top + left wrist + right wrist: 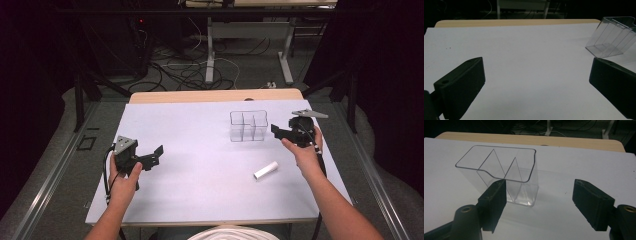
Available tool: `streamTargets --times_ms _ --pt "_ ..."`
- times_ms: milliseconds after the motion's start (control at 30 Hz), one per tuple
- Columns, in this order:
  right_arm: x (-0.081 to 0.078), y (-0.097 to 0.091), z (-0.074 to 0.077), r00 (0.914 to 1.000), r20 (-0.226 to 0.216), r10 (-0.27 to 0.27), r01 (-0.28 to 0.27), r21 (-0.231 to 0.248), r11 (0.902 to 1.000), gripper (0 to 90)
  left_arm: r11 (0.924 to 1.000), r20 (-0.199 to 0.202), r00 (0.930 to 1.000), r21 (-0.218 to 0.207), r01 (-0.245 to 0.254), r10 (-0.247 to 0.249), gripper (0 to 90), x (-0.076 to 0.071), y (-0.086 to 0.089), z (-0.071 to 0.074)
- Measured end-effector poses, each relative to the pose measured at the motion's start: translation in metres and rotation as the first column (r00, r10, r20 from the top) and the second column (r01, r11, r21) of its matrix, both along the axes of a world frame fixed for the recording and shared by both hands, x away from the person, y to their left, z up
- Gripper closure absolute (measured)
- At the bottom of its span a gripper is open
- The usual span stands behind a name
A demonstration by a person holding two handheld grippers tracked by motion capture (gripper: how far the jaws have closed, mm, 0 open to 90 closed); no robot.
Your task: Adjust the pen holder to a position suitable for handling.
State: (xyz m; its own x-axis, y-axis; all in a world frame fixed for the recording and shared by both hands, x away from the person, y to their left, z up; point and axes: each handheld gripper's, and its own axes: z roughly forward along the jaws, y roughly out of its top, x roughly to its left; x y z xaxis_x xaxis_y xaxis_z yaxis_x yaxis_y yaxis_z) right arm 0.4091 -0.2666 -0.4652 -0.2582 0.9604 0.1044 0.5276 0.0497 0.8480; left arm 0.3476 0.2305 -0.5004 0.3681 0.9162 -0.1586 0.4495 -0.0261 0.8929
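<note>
I am holding my right gripper point(281, 133) with its jaws spread wide and empty, aiming them at the clear box point(248, 125), which is standing upright on the white table point(200, 175) just beside the tips. My left gripper point(156, 156) is hovering well apart from it, also wide and holding nothing. The white tube point(265, 170) is lying loose near my right forearm. Judging by this, nothing is grasped yet; all the work is waiting. I am reading no labels or writing anywhere.

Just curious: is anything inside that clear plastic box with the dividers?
Nothing shows inside the clear box: its see-through compartments look empty. One black finger of the right gripper covers a low corner.
</note>
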Motion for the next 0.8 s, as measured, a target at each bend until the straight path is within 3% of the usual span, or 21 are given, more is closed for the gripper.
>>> streamTargets --times_ms 467,667,800 --pt "0.039 0.006 0.012 0.9997 -0.024 -0.005 0.004 -0.032 0.9995 56.4 1.0 -0.005 1.0 -0.005 -0.002 0.002 0.3 0.001 -0.002 -0.002" --pt "0.052 0.008 0.007 0.9996 -0.024 -0.015 0.015 -0.012 0.9998 67.4 1.0 -0.008 1.0 0.002 0.002 -0.002 0.3 0.002 -0.002 -0.003" --pt "0.06 0.011 -0.002 0.9992 -0.037 -0.011 0.01 -0.03 0.9995 74.0 0.9999 -0.017 0.9998 0.01 0.007 -0.007 0.4 0.002 -0.002 -0.003"
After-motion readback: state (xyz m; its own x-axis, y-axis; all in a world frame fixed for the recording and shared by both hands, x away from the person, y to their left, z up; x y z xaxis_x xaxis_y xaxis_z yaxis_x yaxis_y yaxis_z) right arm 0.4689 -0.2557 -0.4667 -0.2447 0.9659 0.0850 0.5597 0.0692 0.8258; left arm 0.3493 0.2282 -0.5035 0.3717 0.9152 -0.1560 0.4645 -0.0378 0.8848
